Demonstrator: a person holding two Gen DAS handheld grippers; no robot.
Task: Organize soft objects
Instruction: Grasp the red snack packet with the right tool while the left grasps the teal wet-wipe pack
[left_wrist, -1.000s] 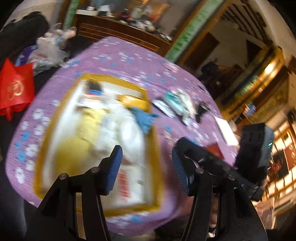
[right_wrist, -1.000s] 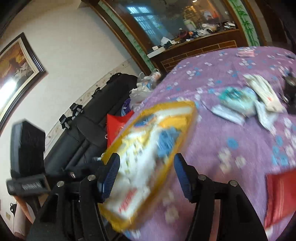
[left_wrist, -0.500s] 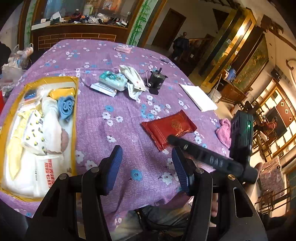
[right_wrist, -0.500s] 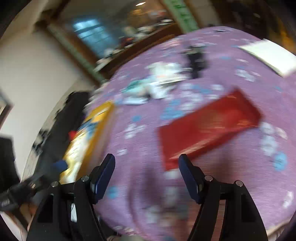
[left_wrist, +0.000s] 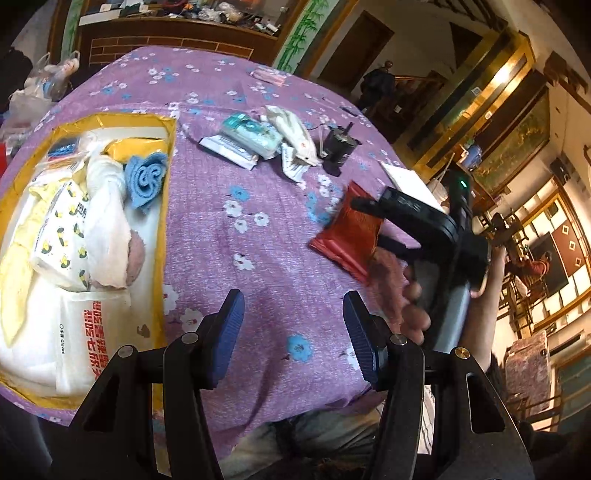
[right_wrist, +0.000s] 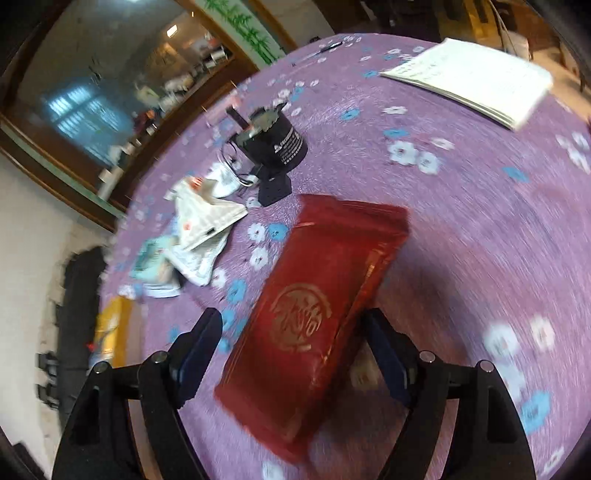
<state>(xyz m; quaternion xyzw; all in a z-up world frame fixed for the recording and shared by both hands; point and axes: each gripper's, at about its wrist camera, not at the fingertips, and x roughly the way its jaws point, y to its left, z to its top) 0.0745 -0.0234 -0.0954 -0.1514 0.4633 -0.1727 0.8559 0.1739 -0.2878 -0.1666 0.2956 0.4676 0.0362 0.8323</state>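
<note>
A soft red packet (right_wrist: 317, 314) with a gold emblem lies on the purple flowered tablecloth (right_wrist: 480, 229). My right gripper (right_wrist: 295, 350) is open, its fingers on either side of the packet's near end, not closed on it. The left wrist view shows the red packet (left_wrist: 347, 232) with the right gripper over it. My left gripper (left_wrist: 293, 332) is open and empty above the cloth. A yellow-rimmed tray (left_wrist: 168, 147) at the left holds white bags, a yellow cloth and a rolled blue towel (left_wrist: 146, 177).
White and teal tissue packets (left_wrist: 266, 140) and a black motor with wires (left_wrist: 338, 147) lie at the table's middle. A white notebook (right_wrist: 476, 77) lies at the far right. A cabinet stands behind the table.
My right gripper has swung from the tray across the table to the red packet and now straddles it. The left gripper's view has shifted from the tray towards the table's middle.
</note>
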